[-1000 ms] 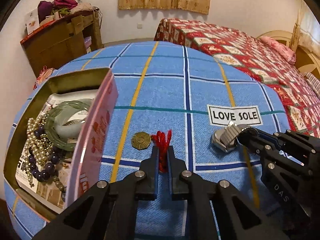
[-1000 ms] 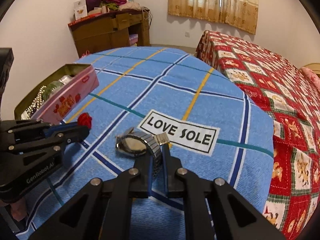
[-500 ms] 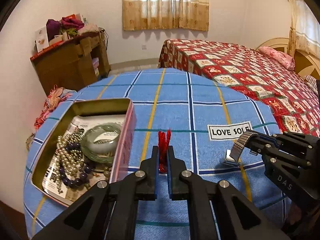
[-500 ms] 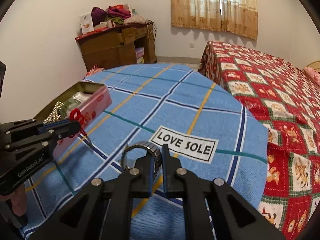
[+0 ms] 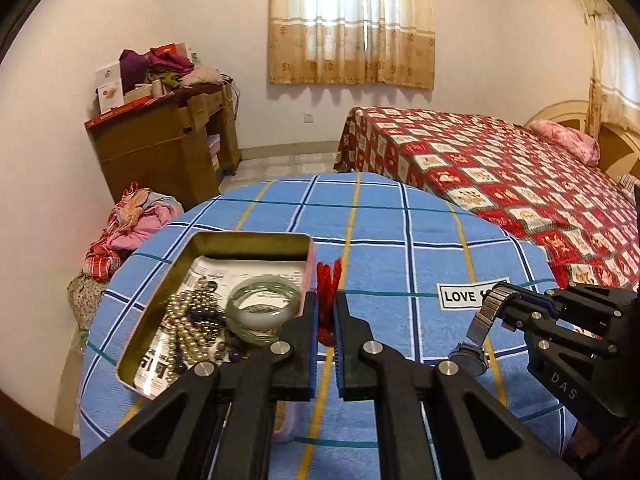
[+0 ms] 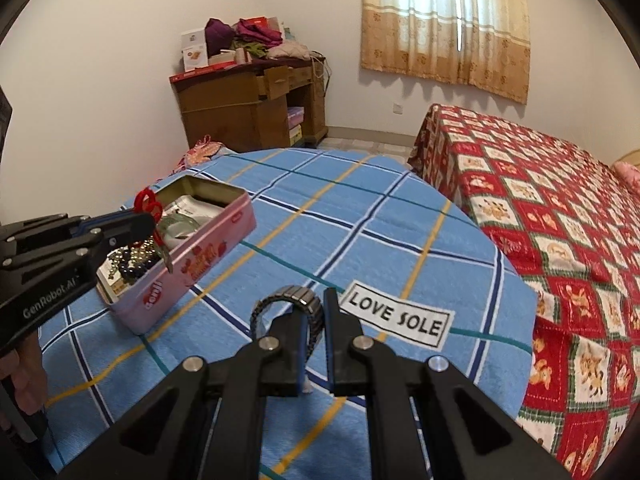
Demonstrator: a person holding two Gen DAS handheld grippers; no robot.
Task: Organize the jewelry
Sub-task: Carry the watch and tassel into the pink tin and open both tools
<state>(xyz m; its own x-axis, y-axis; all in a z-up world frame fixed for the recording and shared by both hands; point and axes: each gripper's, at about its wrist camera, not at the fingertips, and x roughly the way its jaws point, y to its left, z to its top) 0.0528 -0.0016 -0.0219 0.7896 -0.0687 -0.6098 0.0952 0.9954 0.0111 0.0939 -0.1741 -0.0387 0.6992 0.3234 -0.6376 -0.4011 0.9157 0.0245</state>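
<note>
Tin [image 5: 172, 280] sits at the left of the blue plaid cloth [image 5: 384, 240], lid off, pink outside and gold inside. In it lie a printed paper, a pearl string [image 5: 188, 320], dark beads [image 5: 224, 354] and a green bangle [image 5: 262, 308]. Just right of the tin, the left gripper [image 5: 325, 312] is clamped on a red cord [image 5: 328, 280]; the right wrist view shows it above the tin's near end with a small pendant [image 6: 167, 258] dangling from the cord over the beads. Further right, a "LOVE SOLE" label [image 6: 396, 318] is sewn to the cloth. The right gripper [image 6: 316, 320] is pinched on the metal band of a watch [image 5: 472, 356], whose round case hangs clear above the cloth near the label. Beyond the table stand a brown desk [image 5: 160, 148] piled with clothes at the left, and a bed [image 5: 500, 172] with a red patterned cover at the right.
</note>
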